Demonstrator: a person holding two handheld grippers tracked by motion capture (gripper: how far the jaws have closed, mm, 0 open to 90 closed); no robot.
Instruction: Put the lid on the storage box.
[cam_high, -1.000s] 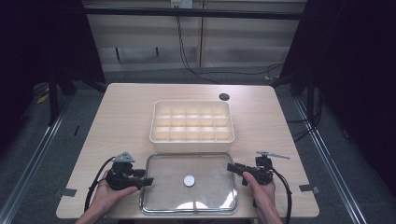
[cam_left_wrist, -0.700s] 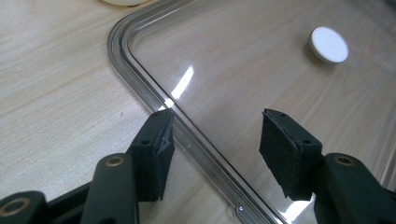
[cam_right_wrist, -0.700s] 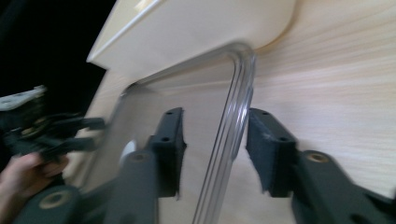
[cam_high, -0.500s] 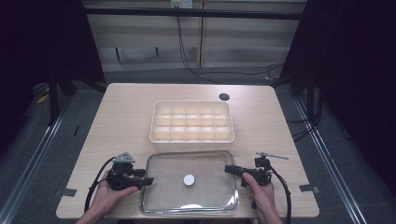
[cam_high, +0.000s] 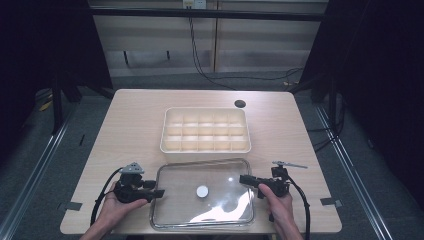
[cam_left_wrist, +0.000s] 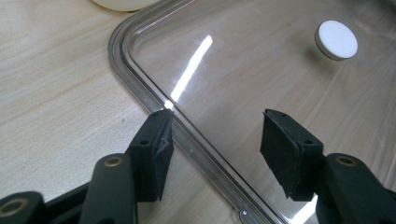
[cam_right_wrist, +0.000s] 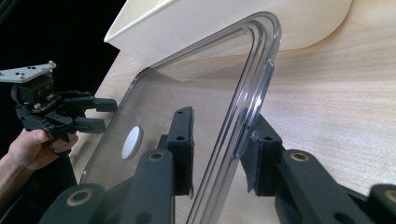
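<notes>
A clear lid (cam_high: 220, 200) with a white knob (cam_high: 202, 191) lies flat at the table's near edge, in front of a cream compartment box (cam_high: 206, 109). My left gripper (cam_high: 161, 191) (cam_left_wrist: 217, 135) is open and straddles the lid's (cam_left_wrist: 261, 70) left rim, one pad outside it and one over the clear sheet. My right gripper (cam_high: 242, 179) (cam_right_wrist: 219, 149) has the lid's right rim (cam_right_wrist: 261, 70) between its jaws, which have just been closing. One pad touches the rim and the other stands a little off. The right gripper view also shows the knob (cam_right_wrist: 132, 142), the box (cam_right_wrist: 224, 23) and the left gripper (cam_right_wrist: 105, 114).
A small dark round spot (cam_high: 240, 103) marks the wooden table (cam_high: 130, 130) behind the box on the right. Cables trail from both grippers over the near table edge. Dark floor and metal rails surround the table.
The right gripper's jaws have drawn closer together around the lid's right rim. The left gripper and the lid sit where they were.
</notes>
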